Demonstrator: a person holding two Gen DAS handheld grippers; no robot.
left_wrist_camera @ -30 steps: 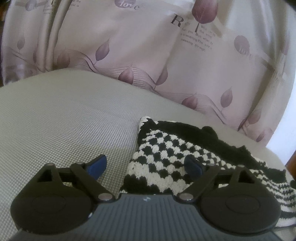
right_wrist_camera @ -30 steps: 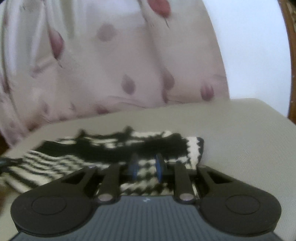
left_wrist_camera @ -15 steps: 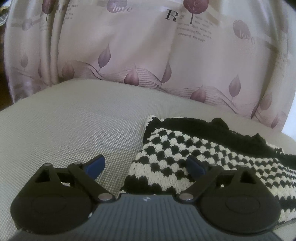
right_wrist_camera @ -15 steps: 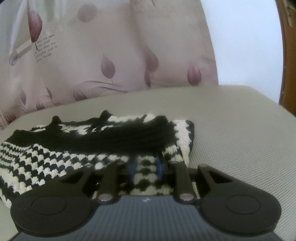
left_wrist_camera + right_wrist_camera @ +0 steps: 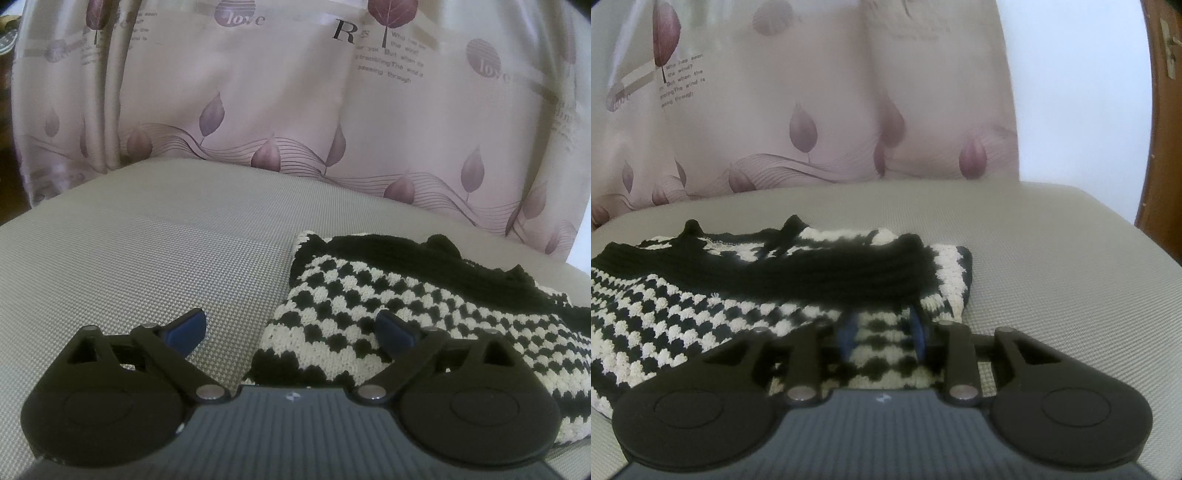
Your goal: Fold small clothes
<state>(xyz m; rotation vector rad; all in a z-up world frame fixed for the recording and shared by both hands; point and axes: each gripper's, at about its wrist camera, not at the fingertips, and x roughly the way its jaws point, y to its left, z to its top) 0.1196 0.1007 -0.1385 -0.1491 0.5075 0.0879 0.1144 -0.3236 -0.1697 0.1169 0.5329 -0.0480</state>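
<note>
- Both grippers' jaws have just been opening since the earlier frames, with knit between each pair.
- Left gripper [image 5: 291, 332] is spread wide, straddling the garment's left edge, likely after releasing it.
- Black-and-white knitted garment [image 5: 388, 295] lies folded on the grey cushion [image 5: 147, 251], checked below, black band above.
- Right gripper [image 5: 884, 332] stands narrowly apart around the near right edge; whether its pads press is unclear.

Black claw [image 5: 290, 332] arms — blue pads, ribbed grey housing.

knit garment [image 5: 388, 295] on cushion [image 5: 147, 258], curtain [image 5: 277, 92] behind
</note>
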